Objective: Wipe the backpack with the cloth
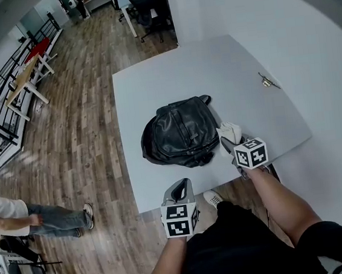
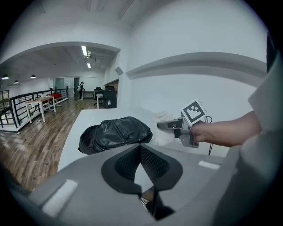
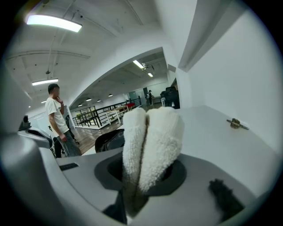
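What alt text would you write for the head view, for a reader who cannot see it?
A black backpack lies on a grey table, seen from above. The right hand-held gripper holds a white cloth beside the backpack; the left hand-held gripper is empty at the table's near edge.

The person is in black clothes [image 1: 240, 244], with a short black sleeve [image 1: 334, 245] behind the right tool [image 1: 227, 142]. A white shoe [image 1: 212, 198] shows just beside the left tool [image 1: 179, 187]. Both tools have pale grey, smooth bodies. Each carries a white cube at its rear, printed with black square markers: left cube [image 1: 179, 219], right cube [image 1: 251, 153]. The left tool's pads [image 2: 152, 161] are dark and finely ribbed. A thin dark cable [image 2: 210, 149] hangs behind the right tool.
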### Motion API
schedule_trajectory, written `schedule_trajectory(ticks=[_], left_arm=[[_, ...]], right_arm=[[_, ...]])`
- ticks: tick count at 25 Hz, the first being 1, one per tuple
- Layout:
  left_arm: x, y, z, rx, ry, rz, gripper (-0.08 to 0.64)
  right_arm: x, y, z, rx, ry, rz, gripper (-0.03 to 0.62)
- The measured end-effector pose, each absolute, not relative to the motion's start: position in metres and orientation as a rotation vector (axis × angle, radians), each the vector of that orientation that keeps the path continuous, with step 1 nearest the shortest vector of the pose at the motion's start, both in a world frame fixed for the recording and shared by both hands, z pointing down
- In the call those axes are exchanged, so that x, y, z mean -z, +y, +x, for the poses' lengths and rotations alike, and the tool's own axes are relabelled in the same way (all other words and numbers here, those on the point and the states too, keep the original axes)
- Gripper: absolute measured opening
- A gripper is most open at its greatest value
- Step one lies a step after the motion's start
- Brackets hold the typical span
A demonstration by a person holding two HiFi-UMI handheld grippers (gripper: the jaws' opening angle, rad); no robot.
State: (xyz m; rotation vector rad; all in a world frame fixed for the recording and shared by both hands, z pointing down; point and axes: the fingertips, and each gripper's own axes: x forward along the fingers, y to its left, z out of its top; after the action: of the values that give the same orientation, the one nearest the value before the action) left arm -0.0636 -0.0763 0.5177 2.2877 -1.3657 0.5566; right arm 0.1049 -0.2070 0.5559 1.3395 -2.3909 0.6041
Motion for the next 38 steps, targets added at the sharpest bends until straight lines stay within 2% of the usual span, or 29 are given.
schedule_trajectory(ticks=[24,38], left_arm=[[-0.494,0.012,-0.091,-0.384,-1.436,2.204,0.008],[-0.458,0.02,-0.045,-0.229,-1.43,2.179,0.008]], right_arm=[[-0.473,-0.072,0.044,-0.491,-2.616,1.114,0.089],[-0.425,-0.004,0.079,-0.399,-2.715,0.968,0.089]])
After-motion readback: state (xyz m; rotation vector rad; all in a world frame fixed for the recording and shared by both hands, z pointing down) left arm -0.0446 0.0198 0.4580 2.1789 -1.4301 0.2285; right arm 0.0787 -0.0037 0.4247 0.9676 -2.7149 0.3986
